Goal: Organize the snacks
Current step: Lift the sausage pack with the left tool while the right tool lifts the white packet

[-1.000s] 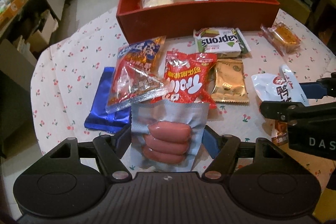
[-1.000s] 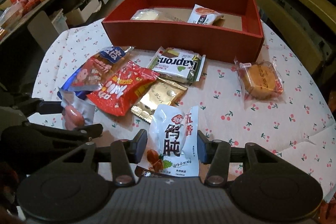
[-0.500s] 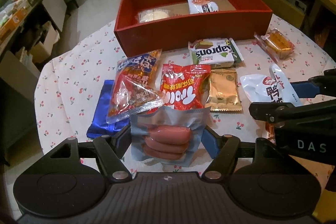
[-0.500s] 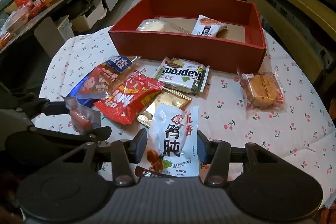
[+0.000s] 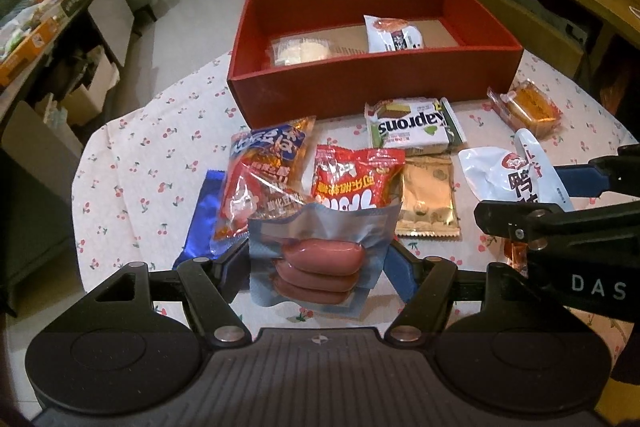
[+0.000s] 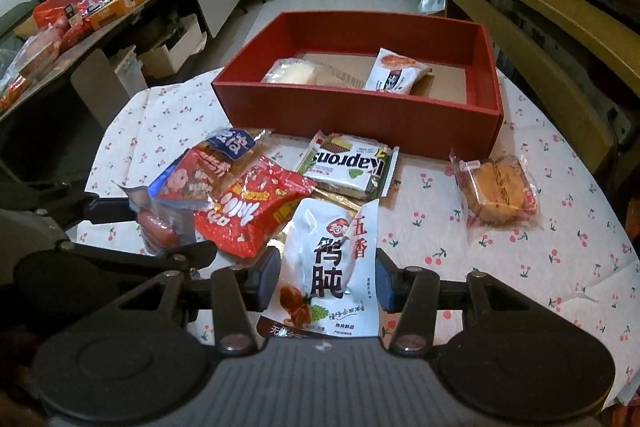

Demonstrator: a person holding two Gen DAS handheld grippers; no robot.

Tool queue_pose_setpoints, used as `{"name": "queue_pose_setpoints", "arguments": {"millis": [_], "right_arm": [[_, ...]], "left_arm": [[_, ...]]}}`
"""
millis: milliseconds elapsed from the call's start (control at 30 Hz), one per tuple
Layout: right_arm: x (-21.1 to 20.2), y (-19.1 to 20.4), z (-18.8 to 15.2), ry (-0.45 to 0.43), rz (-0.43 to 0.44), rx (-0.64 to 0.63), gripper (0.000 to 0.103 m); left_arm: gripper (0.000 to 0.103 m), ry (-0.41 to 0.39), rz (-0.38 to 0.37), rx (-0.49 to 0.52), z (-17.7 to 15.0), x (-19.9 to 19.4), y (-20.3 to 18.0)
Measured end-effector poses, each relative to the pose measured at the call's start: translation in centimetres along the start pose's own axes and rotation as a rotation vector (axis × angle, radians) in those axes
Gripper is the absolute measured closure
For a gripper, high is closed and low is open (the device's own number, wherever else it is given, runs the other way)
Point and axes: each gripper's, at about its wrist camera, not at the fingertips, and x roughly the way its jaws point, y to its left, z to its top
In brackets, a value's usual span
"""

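My left gripper [image 5: 316, 259] is shut on a clear sausage pack [image 5: 320, 259], lifted above the table. My right gripper [image 6: 326, 279] is shut on a white duck-gizzard pouch [image 6: 328, 263], also raised. Each gripper shows at the edge of the other's view. Ahead stands a red box [image 5: 360, 83] [image 6: 360, 115] holding a pale pastry pack [image 6: 292, 73] and a white snack packet [image 6: 396, 75]. On the cherry-print cloth lie a red snack bag [image 5: 356, 175], a red-and-blue bag [image 5: 260, 179], a blue wrapper [image 5: 204, 219], a gold packet [image 5: 428, 199], a Kaprons wafer pack [image 5: 412, 127] and a wrapped cake [image 6: 496, 191].
The round table's cloth [image 6: 560, 247] drops off at left and right. A long side table [image 6: 120, 3] crowded with goods runs along the left. Wooden furniture [image 6: 540, 11] lines the right behind the box. Cardboard boxes [image 6: 172, 55] sit on the floor.
Both grippers have risen a little with their packs and tipped up slightly, so the box interior and the room beyond show more. The grips are unchanged.
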Motion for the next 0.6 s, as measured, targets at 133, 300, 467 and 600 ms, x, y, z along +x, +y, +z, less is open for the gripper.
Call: {"name": "queue_pose_setpoints", "arguments": {"millis": [133, 300, 467, 600], "right_arm": [[-0.2, -0.1, 0.2, -0.01, 0.0, 0.005, 0.054], [-0.3, -0.3, 0.6, -0.026, -0.002, 0.009, 0.054], [-0.5, -0.5, 1.2, -0.044, -0.007, 0.01, 0.054], [-0.5, -0.7, 1.7, -0.055, -0.009, 0.015, 0.054]], "left_arm": [[0.027, -0.014, 0.011, 0.004, 0.3, -0.2, -0.2], [0.027, -0.031, 0.022, 0.004, 0.9, -0.3, -0.2], [0.027, -0.048, 0.038, 0.003, 1.6, -0.4, -0.2], [0.027, -0.062, 0.05, 0.006, 2.3, -0.4, -0.3]]}}
